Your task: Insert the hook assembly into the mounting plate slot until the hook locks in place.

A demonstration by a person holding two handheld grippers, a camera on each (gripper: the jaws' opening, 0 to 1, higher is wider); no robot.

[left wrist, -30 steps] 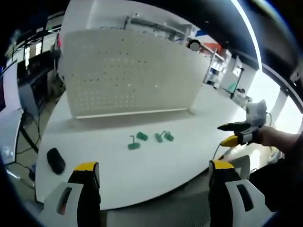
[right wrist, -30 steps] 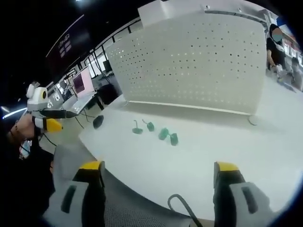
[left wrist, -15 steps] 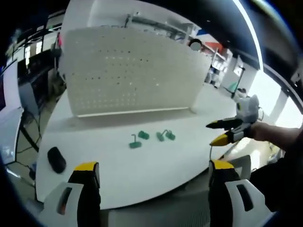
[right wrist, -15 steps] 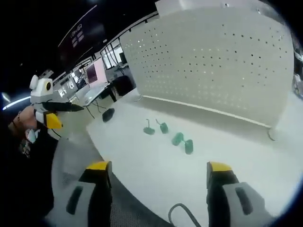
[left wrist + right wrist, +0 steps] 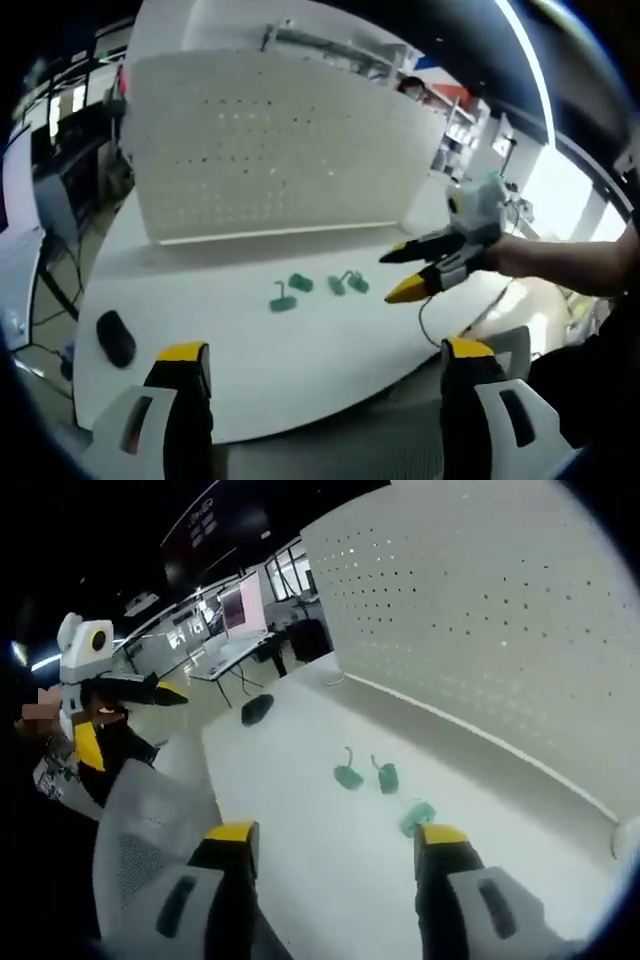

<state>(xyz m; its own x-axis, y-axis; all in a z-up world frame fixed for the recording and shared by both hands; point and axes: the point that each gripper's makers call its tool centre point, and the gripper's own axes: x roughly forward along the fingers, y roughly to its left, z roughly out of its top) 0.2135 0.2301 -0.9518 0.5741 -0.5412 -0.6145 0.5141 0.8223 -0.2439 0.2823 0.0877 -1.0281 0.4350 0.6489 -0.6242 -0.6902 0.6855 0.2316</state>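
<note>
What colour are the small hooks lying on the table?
The hooks are green, clearest in the left gripper view.

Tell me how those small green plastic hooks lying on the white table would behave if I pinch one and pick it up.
The small green plastic hooks look rigid and light, so probably easy to lift. Each has a thin bent stem on a chunkier base, so one may pivot or slip in the right hand-held gripper. On the smooth white table they would likely skid if nudged.
</note>
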